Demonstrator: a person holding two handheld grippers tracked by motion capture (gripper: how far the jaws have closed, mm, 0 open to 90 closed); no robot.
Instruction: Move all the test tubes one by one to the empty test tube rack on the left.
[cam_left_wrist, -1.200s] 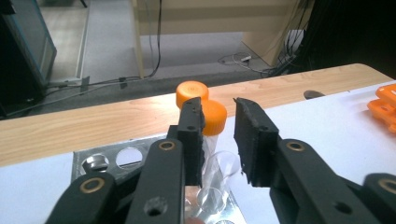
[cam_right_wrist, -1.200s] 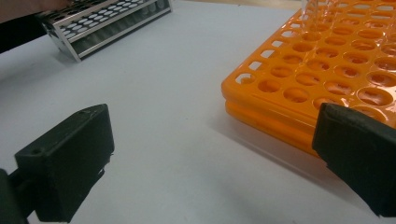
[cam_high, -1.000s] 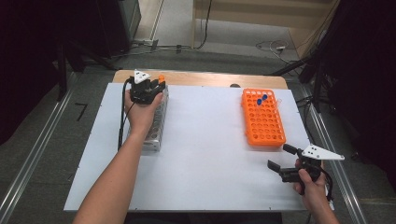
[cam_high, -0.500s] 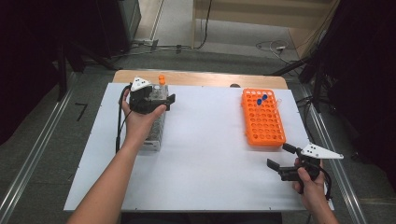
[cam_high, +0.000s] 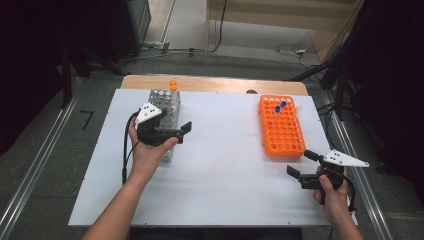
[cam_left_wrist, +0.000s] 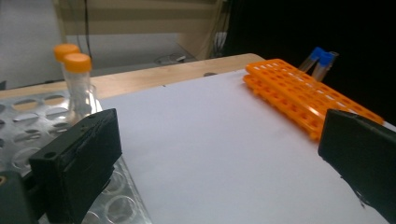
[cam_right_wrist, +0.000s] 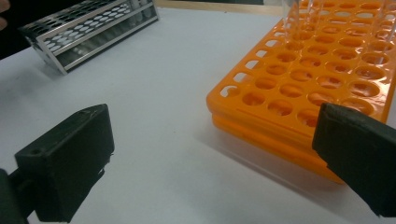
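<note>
The left gripper, fingers just spread and empty, was seen beside the metal rack holding orange-capped tubes at far left; a careless swing could have toppled them

Your left gripper has matt black plastic jaws, lightly scuffed at the edges, with a flat grey plate on top; your right gripper looks the same. The metal rack is bare perforated sheet with a dull silver sheen. Its tubes are clear and glossy with smooth orange plastic caps. The orange rack is glossy moulded plastic. The sheet under it all is matt white and smooth, lying on a wooden table with a pale satin edge.
</note>
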